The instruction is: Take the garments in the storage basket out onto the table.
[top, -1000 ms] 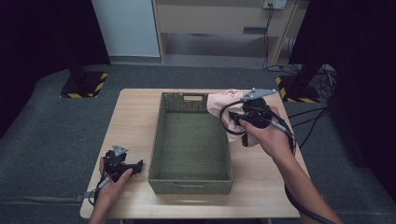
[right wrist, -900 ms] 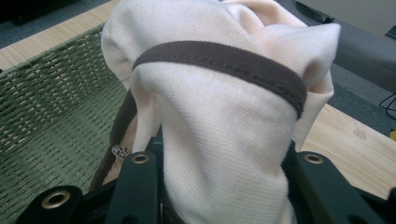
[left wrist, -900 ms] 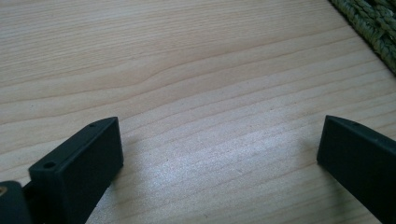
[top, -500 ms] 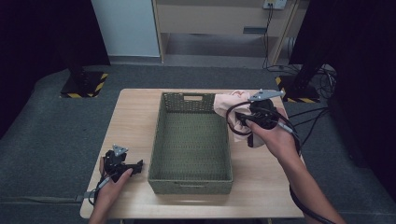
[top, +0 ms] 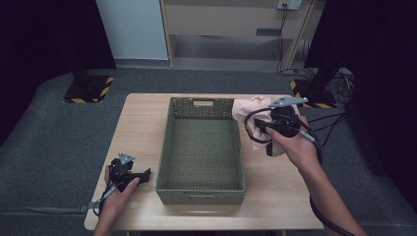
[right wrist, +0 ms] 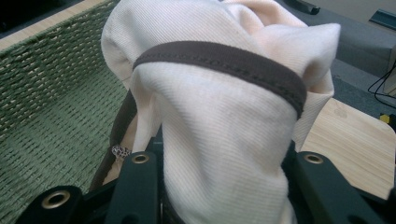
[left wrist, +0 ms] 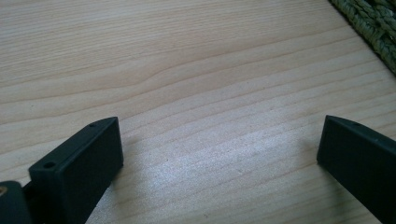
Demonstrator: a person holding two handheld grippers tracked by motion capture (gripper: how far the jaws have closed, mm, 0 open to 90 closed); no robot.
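Here a wooden table (top: 147,123) stands on grey carpet (top: 44,142).

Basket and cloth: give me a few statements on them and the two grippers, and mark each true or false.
1. The right gripper is shut on the cream cloth. True.
2. The green basket already holds the cloth. False: the basket holds nothing and the cloth hangs at its right rim.
3. The left gripper is open over bare table. True.
4. The cloth has a dark brown band. True.
5. The left gripper is inside the basket. False: it is to the basket's left.
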